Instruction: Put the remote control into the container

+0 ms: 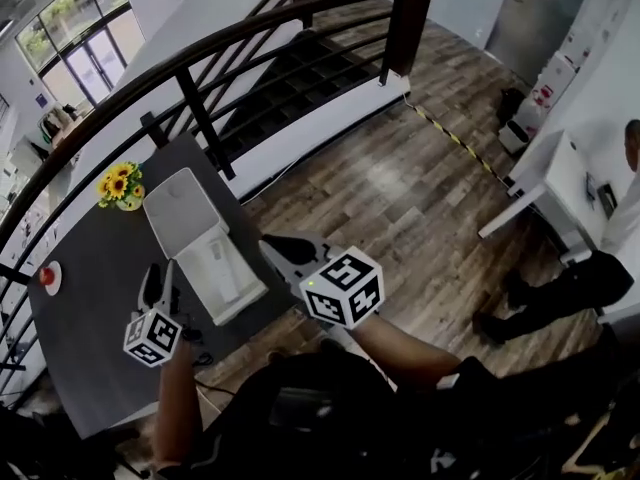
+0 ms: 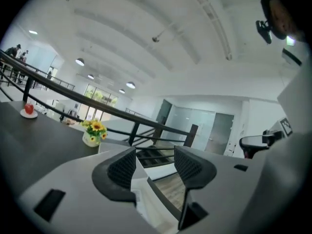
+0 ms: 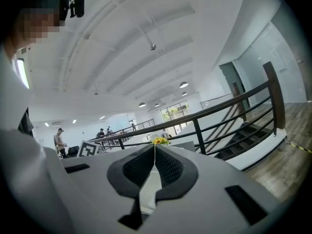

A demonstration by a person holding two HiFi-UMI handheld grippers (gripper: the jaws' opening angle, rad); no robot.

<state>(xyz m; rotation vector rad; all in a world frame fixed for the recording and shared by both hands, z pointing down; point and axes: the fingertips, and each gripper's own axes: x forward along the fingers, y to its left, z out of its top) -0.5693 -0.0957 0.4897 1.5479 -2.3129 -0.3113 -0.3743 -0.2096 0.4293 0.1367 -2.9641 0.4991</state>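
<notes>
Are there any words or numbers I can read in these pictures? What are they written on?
No words or numbers can be read here.
Left cube on the left gripper: only black-and-white squares, no letters.
Right cube on the right gripper: squares too, no letters.
Red label on the white box by the wall: too small to read.

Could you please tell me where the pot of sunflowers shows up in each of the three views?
Head view: sunflower pot at the left, on the dark table, near its far edge.
Left gripper view: left of centre, above the left-hand jaw.
Right gripper view: small, at centre, just above the closed jaw tips.
Shared landmark: the black railing behind it.
</notes>
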